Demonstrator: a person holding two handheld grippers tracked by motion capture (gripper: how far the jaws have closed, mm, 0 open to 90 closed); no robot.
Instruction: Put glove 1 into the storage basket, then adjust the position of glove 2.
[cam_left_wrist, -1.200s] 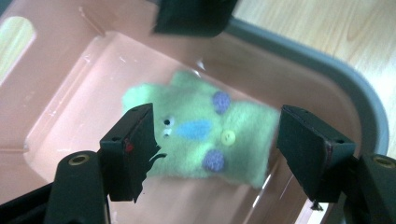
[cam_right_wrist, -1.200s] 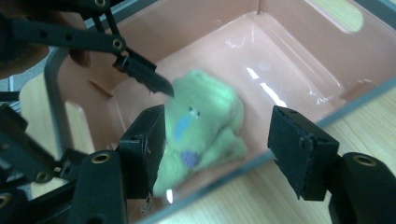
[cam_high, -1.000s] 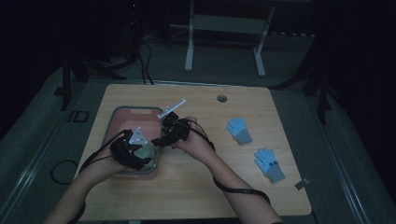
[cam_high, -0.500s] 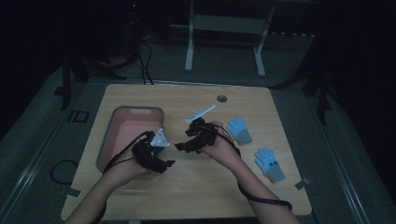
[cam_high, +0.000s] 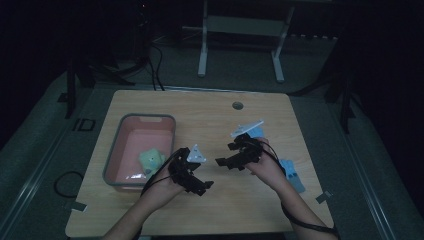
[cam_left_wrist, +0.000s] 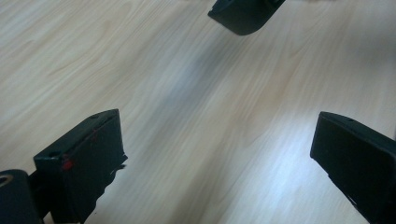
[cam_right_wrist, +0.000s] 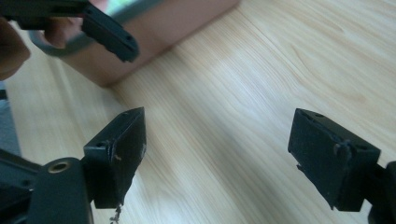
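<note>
A pink tray (cam_high: 116, 165) stands on the left of the wooden table (cam_high: 210, 115), with a pale green thing (cam_high: 151, 159) lying in it. My left gripper (cam_high: 204, 185) hovers just right of the tray; in the left gripper view its jaws (cam_left_wrist: 217, 130) have just been opening and stand open over bare wood. My right gripper (cam_high: 221, 161) faces it from the right, also just opened and empty (cam_right_wrist: 217, 123). Blue pieces (cam_high: 292, 173) lie at the right, partly behind my right hand.
In the right gripper view the tray's corner (cam_right_wrist: 163, 37) and the other gripper's jaw (cam_right_wrist: 109, 35) lie ahead to the upper left. A jaw of the other gripper (cam_left_wrist: 243, 14) reaches into the left gripper view's top. A round hole (cam_high: 237, 105) marks the table's far edge.
Both hands have moved right, from over the tray to the middle of the table. Both pairs of jaws have spread. The green thing now lies uncovered in the tray.
</note>
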